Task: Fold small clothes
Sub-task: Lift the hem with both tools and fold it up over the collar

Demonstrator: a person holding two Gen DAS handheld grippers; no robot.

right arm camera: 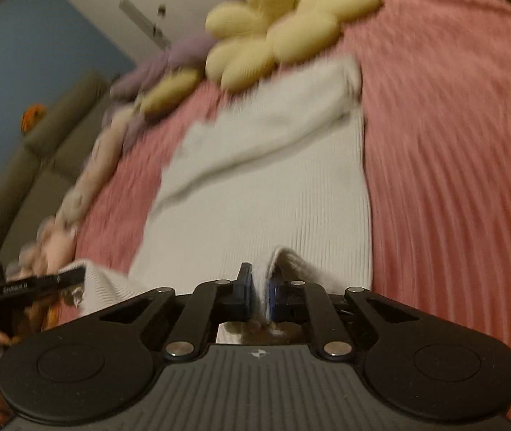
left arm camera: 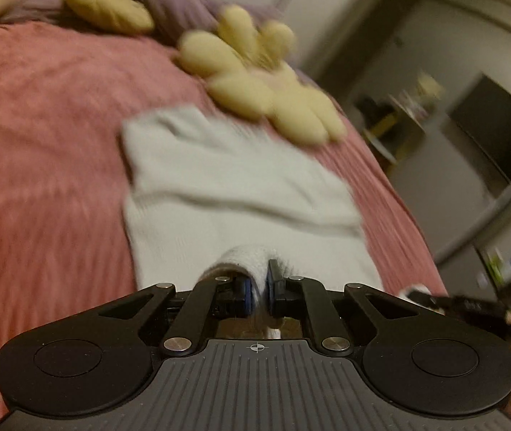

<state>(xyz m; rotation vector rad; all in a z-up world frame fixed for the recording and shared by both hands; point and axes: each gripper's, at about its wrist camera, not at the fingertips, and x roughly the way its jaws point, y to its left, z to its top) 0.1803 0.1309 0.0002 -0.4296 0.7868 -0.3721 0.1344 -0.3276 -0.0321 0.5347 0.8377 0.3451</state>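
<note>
left tool (left arm camera: pixel 259 287): clamped on top (left arm camera: pixel 219 186) hem | right tool (right arm camera: pixel 259 291): clamped on same hem | why: both near corners held, likely to fold it over on the bed (left arm camera: pixel 40 125)

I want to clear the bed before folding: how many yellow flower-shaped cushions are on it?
1 whole yellow flower cushion lies just past the white garment. A separate yellow petal-like piece sits further along the pink blanket; it may belong to a second, mostly hidden.

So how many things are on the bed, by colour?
White: 1, the ribbed garment, pinched by both grippers, left and right.
Yellow: 2, the flower cushion and a yellow cushion.
Purple: 1, the purple blanket.
Total: 4.
</note>
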